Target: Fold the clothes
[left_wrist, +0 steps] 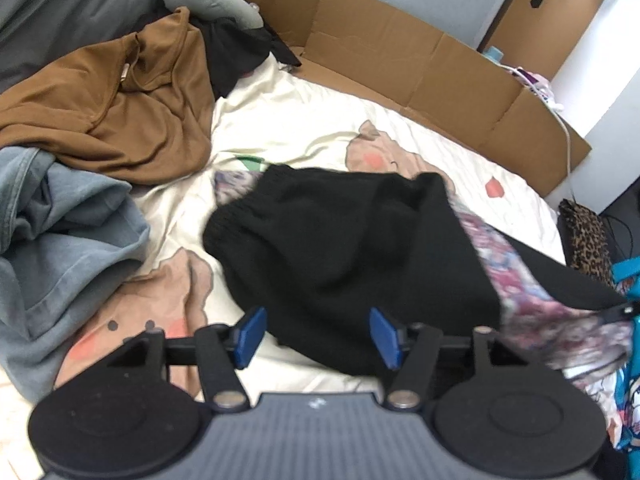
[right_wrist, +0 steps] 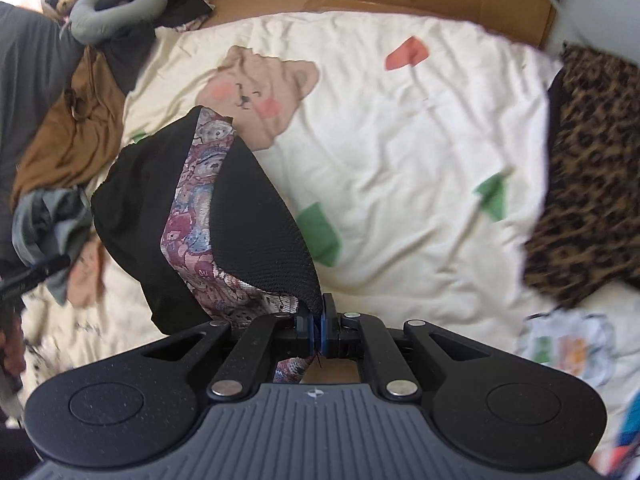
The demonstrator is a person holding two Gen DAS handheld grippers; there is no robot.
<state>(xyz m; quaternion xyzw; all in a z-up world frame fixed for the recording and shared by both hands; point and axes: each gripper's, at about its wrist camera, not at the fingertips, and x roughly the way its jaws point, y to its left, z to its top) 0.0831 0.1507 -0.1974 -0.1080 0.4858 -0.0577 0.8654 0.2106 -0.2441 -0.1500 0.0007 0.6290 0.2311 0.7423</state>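
Note:
A black knit garment (left_wrist: 340, 248) with a bear-patterned woven panel (left_wrist: 532, 292) lies bunched on the cream bedsheet (left_wrist: 288, 112). My left gripper (left_wrist: 318, 334) is open just above its near edge, blue pads apart with nothing held. In the right wrist view the same black garment (right_wrist: 256, 216) hangs lifted off the sheet (right_wrist: 400, 152), its patterned panel (right_wrist: 196, 216) showing between two black folds. My right gripper (right_wrist: 317, 322) is shut on a corner of that garment. The right gripper's tip (left_wrist: 624, 312) shows at the far right of the left wrist view.
A brown top (left_wrist: 120, 108), blue-grey clothes (left_wrist: 60, 240) and grey and black items are heaped at the left. A leopard-print piece (right_wrist: 584, 176) lies at the right, and a small printed garment (right_wrist: 568, 348) near it. Flattened cardboard (left_wrist: 400, 56) lines the bed's far edge.

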